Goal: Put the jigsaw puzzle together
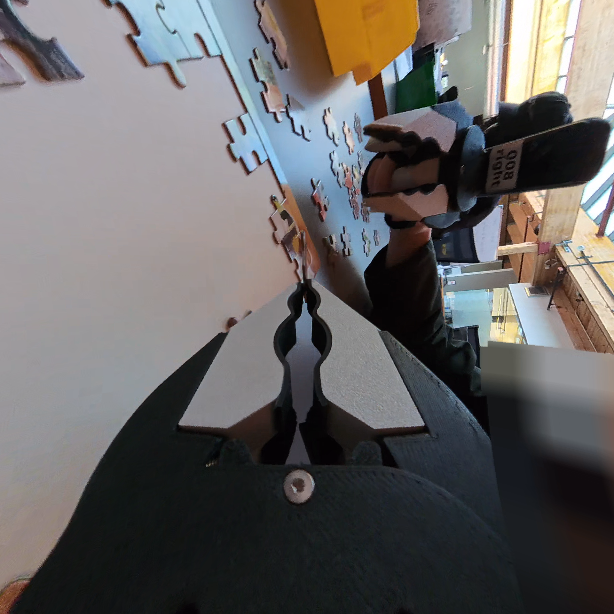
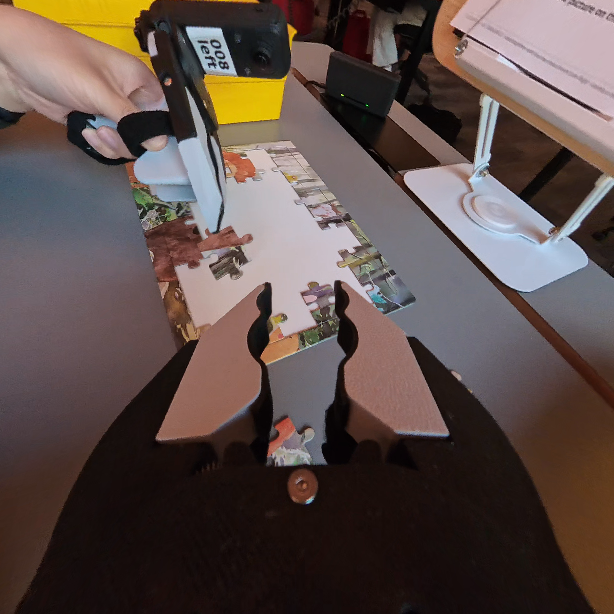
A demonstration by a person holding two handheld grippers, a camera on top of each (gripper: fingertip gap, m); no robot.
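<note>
The puzzle board point(image 2: 282, 239) lies on the grey table point(image 2: 83, 232). It has a white bare middle and joined pieces along its edges. My left gripper point(image 2: 217, 229) is shut on a brown puzzle piece point(image 2: 229, 238) and holds it tilted just above the board beside the brown joined area point(image 2: 169, 246). In the left wrist view the held piece point(image 1: 303, 259) shows edge-on at the shut fingertips of that gripper point(image 1: 304, 285), over the board point(image 1: 133, 199). My right gripper point(image 2: 303, 285) is open and empty above the board's near end. It also shows in the left wrist view point(image 1: 367, 169).
Several loose pieces point(image 1: 349, 186) lie on the table beside the board, one under my right gripper point(image 2: 289, 442). A yellow box point(image 2: 246, 96) stands behind the board. A black device point(image 2: 362, 83) and a white stand point(image 2: 491, 226) are at the right. Tip to tip, the grippers are about 10 cm apart.
</note>
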